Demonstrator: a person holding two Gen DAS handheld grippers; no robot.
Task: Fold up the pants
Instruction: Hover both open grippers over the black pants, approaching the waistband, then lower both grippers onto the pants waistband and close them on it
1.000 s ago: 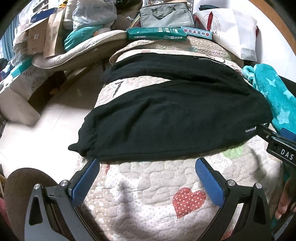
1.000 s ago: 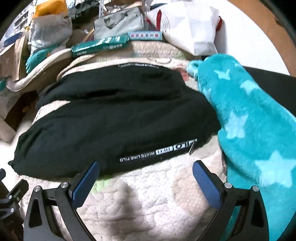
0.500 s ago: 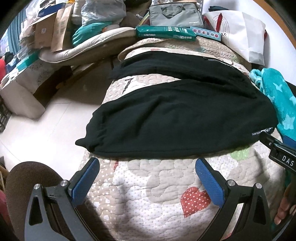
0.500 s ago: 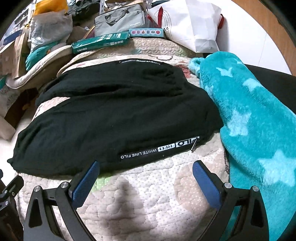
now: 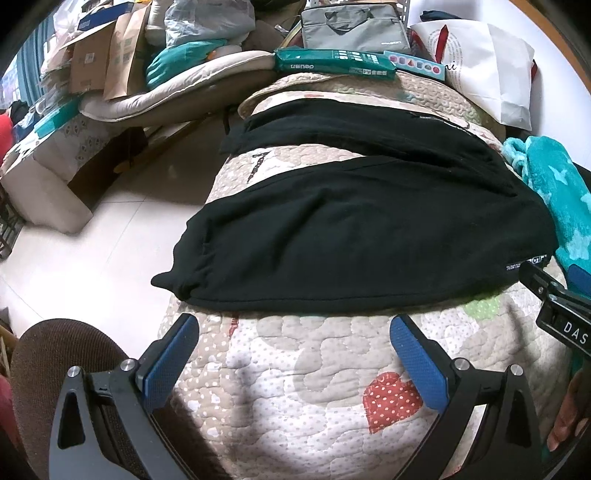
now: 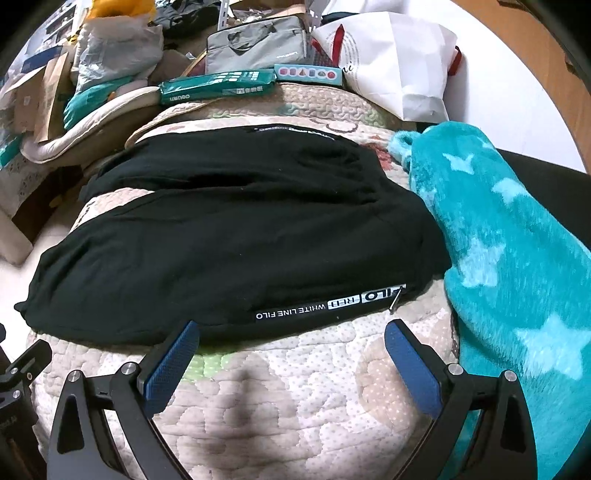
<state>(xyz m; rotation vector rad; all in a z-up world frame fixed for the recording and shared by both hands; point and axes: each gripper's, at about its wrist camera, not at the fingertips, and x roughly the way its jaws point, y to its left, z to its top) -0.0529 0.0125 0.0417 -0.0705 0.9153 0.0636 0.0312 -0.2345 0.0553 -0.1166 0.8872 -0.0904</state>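
Black pants (image 5: 354,236) lie spread flat on a quilted bed cover (image 5: 303,373), both legs running out toward the left edge of the bed, waistband end toward the right. The two legs lie apart, a wedge of quilt showing between them. Near leg's cuff (image 5: 184,273) sits at the bed's edge, slightly bunched. A white-lettered label strip (image 6: 328,304) runs along the near hem by the waist; a small zipper pull hangs at its right end.

Left gripper (image 5: 293,339): jaws spread wide, blue pads facing each other, nothing between them. It hovers over bare quilt just short of the near leg, not touching the fabric. A red polka-dot heart patch (image 5: 391,400) sits on the quilt below it.

Right gripper (image 6: 291,345): also wide open and empty, its left fingertip (image 6: 177,347) just at the pants' near hem under the label; contact cannot be told.

Teal star-print fleece blanket (image 6: 509,258) lies along the right side, touching the waist end. At the far end of the bed: a green box (image 5: 332,64), a grey bag (image 5: 354,26), a white paper bag (image 5: 484,70). Cluttered cardboard and bedding at far left, pale floor tiles (image 5: 110,221) beside the bed.
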